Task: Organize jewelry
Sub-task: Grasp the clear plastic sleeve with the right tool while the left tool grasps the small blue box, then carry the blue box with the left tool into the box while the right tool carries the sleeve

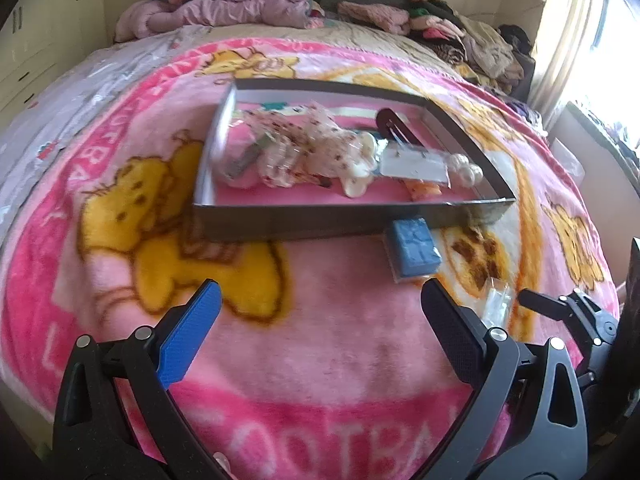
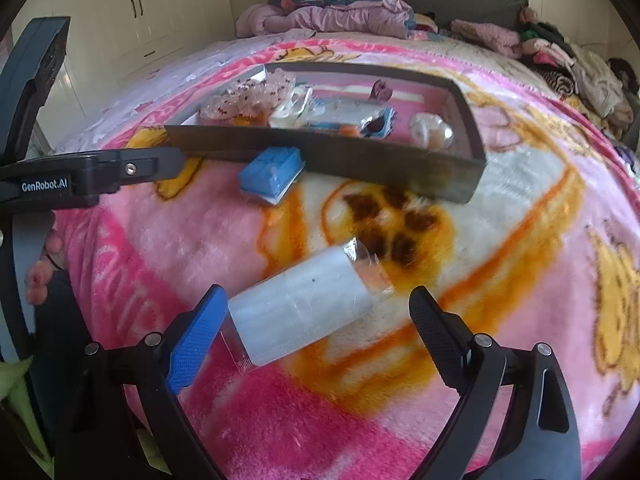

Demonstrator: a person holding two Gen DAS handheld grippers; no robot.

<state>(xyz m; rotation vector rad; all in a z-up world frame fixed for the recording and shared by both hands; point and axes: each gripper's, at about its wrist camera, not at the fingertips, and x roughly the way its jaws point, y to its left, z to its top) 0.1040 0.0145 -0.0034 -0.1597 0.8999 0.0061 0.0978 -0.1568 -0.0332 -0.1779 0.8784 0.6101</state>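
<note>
Nearest the lens in the right wrist view, the right gripper (image 2: 316, 312) spreads its jaws wide at the bottom of the frame, one pad blue and one black, and between them lies a clear plastic packet (image 2: 304, 308) with a white card inside, flat on the pink blanket (image 2: 248, 236). The packet's lower left end sits just beside the blue pad; whether they touch is unclear. Above it, centre frame, a small blue box (image 2: 272, 174) rests against the near wall of a shallow dark tray (image 2: 360, 160). Inside the tray lie bagged jewelry pieces (image 2: 320, 114), blurred, with a pale round item toward its right end.

In the left wrist view, the left gripper (image 1: 320, 304) also stands with jaws wide apart at the bottom, holding nothing, over bare blanket (image 1: 320, 360). The tray (image 1: 320, 220) fills the centre of this frame, the blue box (image 1: 414, 248) just below its near wall to the right. The packet (image 1: 496, 300) shows at lower right, beside the right gripper's black finger (image 1: 544, 306).
</note>
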